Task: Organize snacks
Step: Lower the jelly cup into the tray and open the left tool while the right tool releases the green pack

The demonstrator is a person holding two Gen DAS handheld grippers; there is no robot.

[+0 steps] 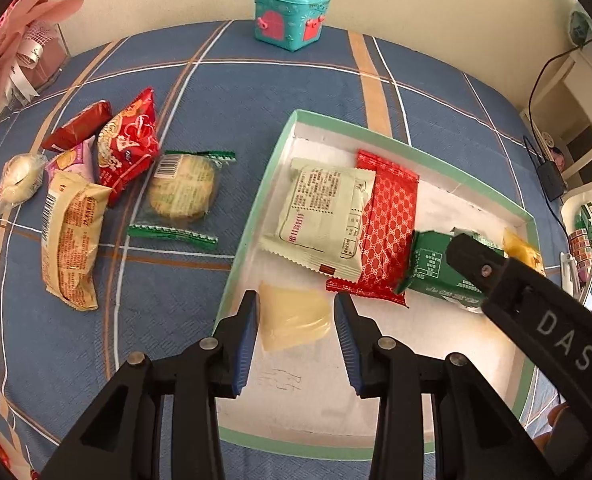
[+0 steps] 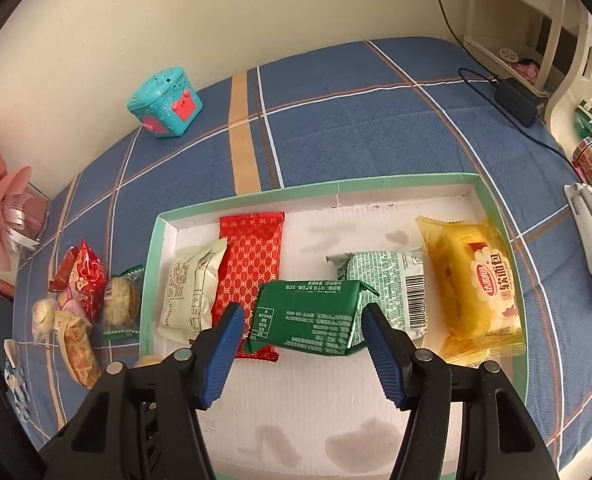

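The left tool [image 1: 296, 312] is matte black plastic: two angular fingers [image 1: 236, 344] faced with ribbed blue pads, each hinged on flat silver rivets, with triangular cut-outs in the outer arms. The right tool [image 2: 302, 332] has the same build, black arms, blue grooved pads and round silver pivot pins. Seen from the left wrist camera, its black side bears a small screw near the tip and white raised letters reading "DAS" along the arm.

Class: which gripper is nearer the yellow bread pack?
Right. The right gripper straddles the green pack near the yellow bread pack; the left gripper is farther away.
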